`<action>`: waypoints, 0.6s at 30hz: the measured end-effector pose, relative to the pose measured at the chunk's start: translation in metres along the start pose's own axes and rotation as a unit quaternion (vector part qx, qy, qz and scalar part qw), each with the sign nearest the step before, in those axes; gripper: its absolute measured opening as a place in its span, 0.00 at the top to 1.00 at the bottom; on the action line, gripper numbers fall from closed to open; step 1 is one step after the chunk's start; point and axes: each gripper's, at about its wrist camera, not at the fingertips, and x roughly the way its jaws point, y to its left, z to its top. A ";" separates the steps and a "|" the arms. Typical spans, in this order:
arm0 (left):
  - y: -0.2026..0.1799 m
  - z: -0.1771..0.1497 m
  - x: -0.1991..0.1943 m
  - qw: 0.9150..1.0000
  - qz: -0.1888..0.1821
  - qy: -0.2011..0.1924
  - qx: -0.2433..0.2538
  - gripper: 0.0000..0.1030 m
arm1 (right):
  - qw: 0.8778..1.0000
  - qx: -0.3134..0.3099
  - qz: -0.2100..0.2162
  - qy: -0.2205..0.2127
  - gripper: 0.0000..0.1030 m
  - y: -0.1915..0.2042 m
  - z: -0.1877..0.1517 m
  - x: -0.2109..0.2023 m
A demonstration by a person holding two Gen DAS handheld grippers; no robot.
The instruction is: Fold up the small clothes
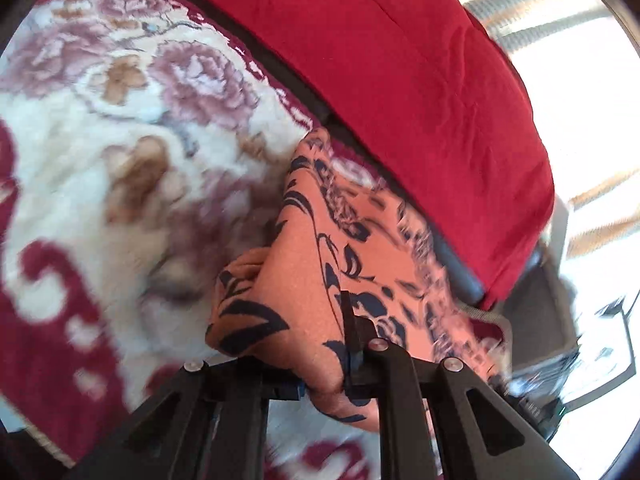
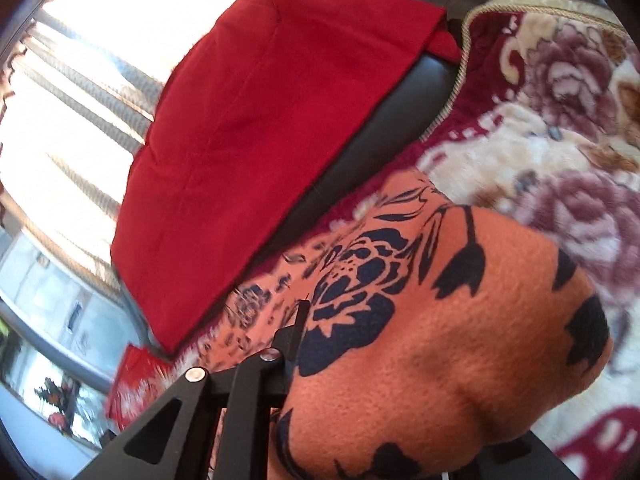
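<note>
1. Left wrist view: the left gripper (image 1: 347, 344) has its black jaws drawn narrow, pinching a fold of the orange fleece garment with a dark navy floral print (image 1: 320, 264).
2. The garment bunches over the jaws and trails away from them toward the upper right, lying on the plush cream and maroon blanket with mauve roses (image 1: 132, 132).
3. Beyond the garment, a plain red cloth (image 1: 400, 72) is draped over a dark padded edge (image 1: 460, 276), which shows just beside the garment's far end.
4. Bright striped curtains (image 1: 540, 12) fill the upper right corner, and much of the blanket is blurred.
5. In the right wrist view, the right gripper (image 2: 298, 344) is likewise narrowed onto the same orange garment (image 2: 440, 340); only one thin black finger (image 2: 301, 320) shows, the other hidden under the cloth.
6. The garment bulges large in the lower right, close to the lens, over the floral blanket (image 2: 560, 120).
7. The red cloth (image 2: 260, 140) lies up and to the left, over the dark padded surface (image 2: 360, 160).
</note>
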 end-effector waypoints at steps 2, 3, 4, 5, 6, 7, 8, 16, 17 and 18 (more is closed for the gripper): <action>0.006 -0.011 0.000 0.999 0.022 0.018 0.027 0.81 | 0.998 0.016 -0.011 0.058 0.81 -0.018 -0.010 0.004; 0.010 -0.014 -0.003 0.999 0.034 0.023 0.032 0.76 | 0.996 0.029 -0.022 0.083 0.79 -0.028 -0.014 0.007; 0.014 -0.013 -0.005 0.999 0.036 0.026 0.030 0.73 | 0.993 0.045 -0.029 0.106 0.77 -0.038 -0.018 0.009; 0.017 -0.008 -0.006 0.999 0.035 0.031 0.026 0.72 | 0.990 0.066 -0.029 0.121 0.74 -0.049 -0.020 0.008; 0.020 -0.001 -0.009 0.998 0.037 0.038 0.016 0.66 | 0.989 0.080 -0.025 0.122 0.72 -0.055 -0.019 0.005; 0.022 0.005 -0.015 0.998 0.045 0.033 0.006 0.64 | 0.988 0.091 -0.017 0.121 0.71 -0.060 -0.017 -0.001; 0.022 0.010 -0.022 0.999 0.051 0.019 0.001 0.62 | 0.988 0.103 -0.008 0.117 0.68 -0.063 -0.016 -0.011; -0.008 0.032 -0.067 0.982 0.118 -0.124 0.074 0.42 | 0.994 0.057 -0.093 0.002 0.64 -0.060 0.006 -0.096; -0.020 0.026 -0.057 0.982 0.111 -0.113 0.100 0.42 | 0.994 0.041 -0.100 -0.026 0.64 -0.051 0.010 -0.101; -0.028 0.022 -0.047 0.982 0.106 -0.103 0.118 0.42 | 0.994 0.030 -0.100 -0.043 0.64 -0.045 0.013 -0.105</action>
